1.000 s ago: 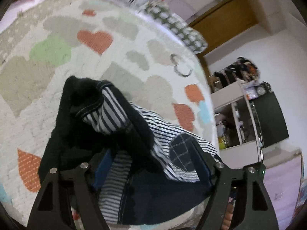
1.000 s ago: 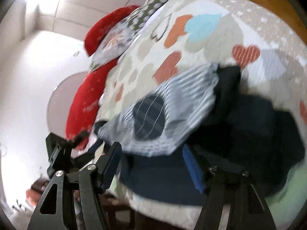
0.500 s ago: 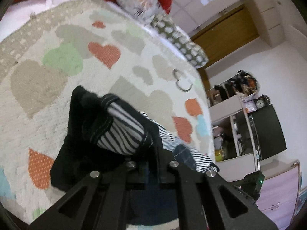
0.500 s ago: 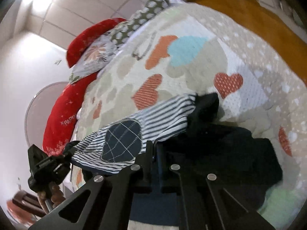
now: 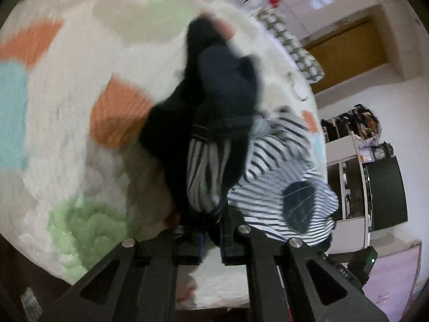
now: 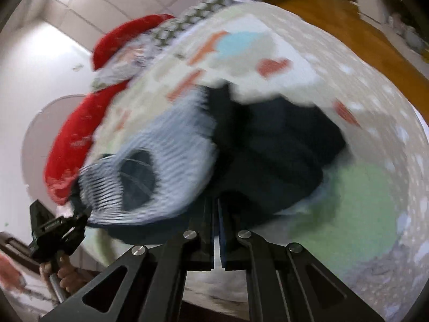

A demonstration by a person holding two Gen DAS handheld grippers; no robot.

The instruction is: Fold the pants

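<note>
pants [image 5: 225,99]: dark navy, striped lining turned out, bunched on a heart-print blanket [image 5: 67,139] near its front edge; long axis runs from that edge toward the pillows, dark legs leading, striped patch-pocket end trailing off to the side. left gripper [image 5: 211,237]: jaws clamped narrow on the waistband fabric. right gripper [image 6: 215,237]: jaws likewise pinched on the dark hem. surroundings: red pillow [image 6: 77,131] and polka-dot pillow [image 5: 292,51] at the far edge, both well apart from the pants; shelf unit [image 5: 348,166] beyond the blanket's side.

Pants [image 5: 222,86]: dark navy, white-and-navy striped lining. Beneath them, blanket [image 5: 69,139]: cream, with orange, green, blue hearts. Beyond blanket, pillow [image 6: 67,139]: red.
</note>
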